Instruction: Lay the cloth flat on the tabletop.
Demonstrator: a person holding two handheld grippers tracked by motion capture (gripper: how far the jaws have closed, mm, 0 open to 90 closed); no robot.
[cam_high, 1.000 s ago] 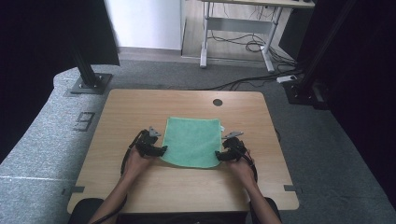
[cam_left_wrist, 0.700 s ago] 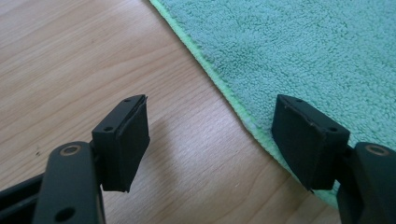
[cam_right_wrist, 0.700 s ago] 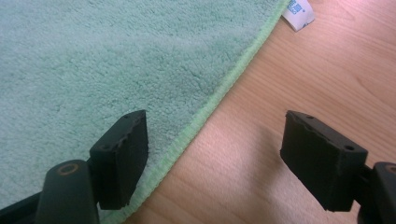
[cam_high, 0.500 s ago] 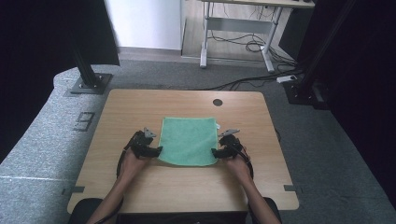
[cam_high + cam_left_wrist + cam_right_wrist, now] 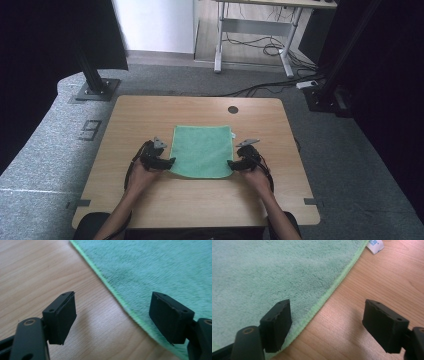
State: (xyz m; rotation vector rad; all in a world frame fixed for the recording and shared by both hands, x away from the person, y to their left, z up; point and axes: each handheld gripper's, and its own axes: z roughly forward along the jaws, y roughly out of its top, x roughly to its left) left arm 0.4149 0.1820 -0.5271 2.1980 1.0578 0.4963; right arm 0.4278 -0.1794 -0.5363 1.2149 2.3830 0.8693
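Laboratory recording bay: wooden table (image 5: 150,115) on grey carpet (image 5: 60,140), black curtains (image 5: 45,35), frame posts (image 5: 92,75), trailing cables (image 5: 260,47).

Digit "9" (image 5: 90,130) readable in high view, left-middle of frame, marked dark on grey floor mat (image 5: 45,150) beside left edge of wooden table; small white tag (image 5: 375,245) with blue print on edge of green cloth (image 5: 274,272), upper right of right gripper view, print too small and cut off to read; same tag in high view unreadable; no other text, brand or sign legible
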